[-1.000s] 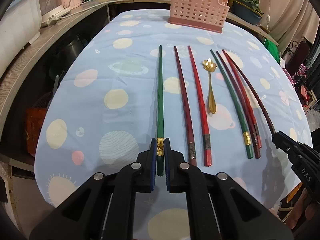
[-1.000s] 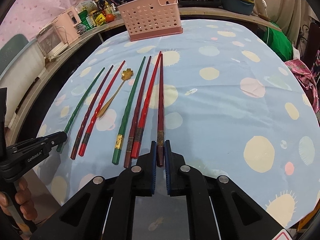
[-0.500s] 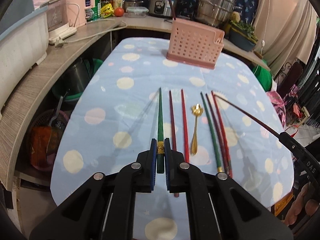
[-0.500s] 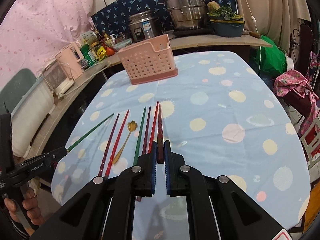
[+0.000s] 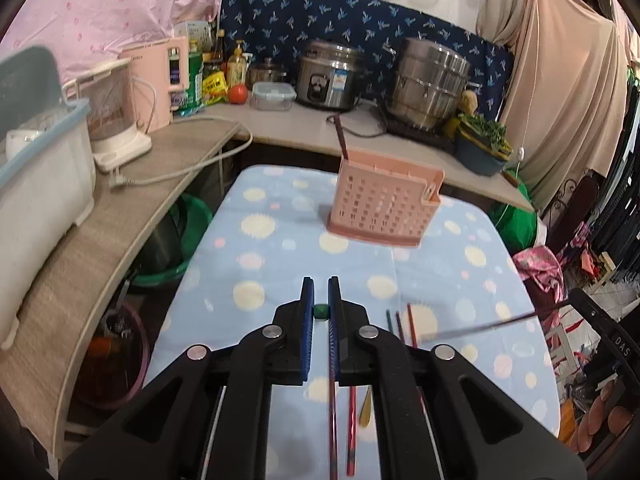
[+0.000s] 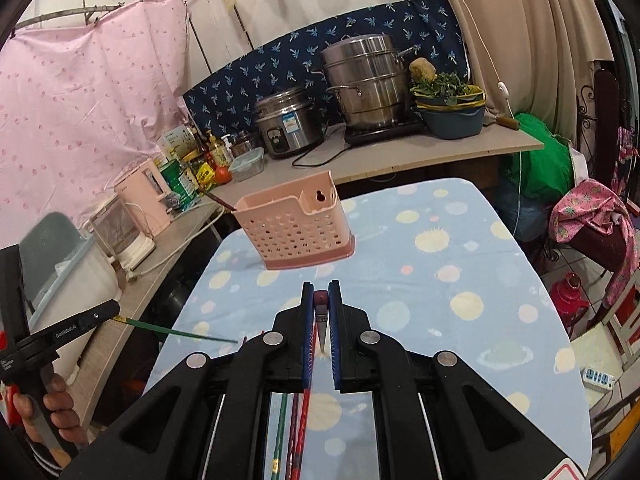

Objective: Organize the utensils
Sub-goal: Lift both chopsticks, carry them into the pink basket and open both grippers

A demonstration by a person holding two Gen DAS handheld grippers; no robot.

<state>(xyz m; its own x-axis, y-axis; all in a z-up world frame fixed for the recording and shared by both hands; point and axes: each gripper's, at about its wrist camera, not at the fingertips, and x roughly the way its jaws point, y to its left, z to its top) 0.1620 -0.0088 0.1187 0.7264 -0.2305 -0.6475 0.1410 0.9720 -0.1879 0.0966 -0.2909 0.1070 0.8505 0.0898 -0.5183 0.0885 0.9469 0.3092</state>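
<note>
Left gripper (image 5: 321, 300): pinching green chopstick (image 5: 321, 311)
Right gripper (image 6: 321, 300): pinching dark red chopstick (image 6: 321, 298)
Pink basket (image 5: 386, 204): far end of table (image 5: 280, 240)
Other chopsticks (image 5: 351, 420): near, on table

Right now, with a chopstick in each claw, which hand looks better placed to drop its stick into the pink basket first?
Probably the left. Its claw grips the green chopstick and faces the pink basket about head-on. The right claw, holding a dark red chopstick, sees it off to its left.
</note>
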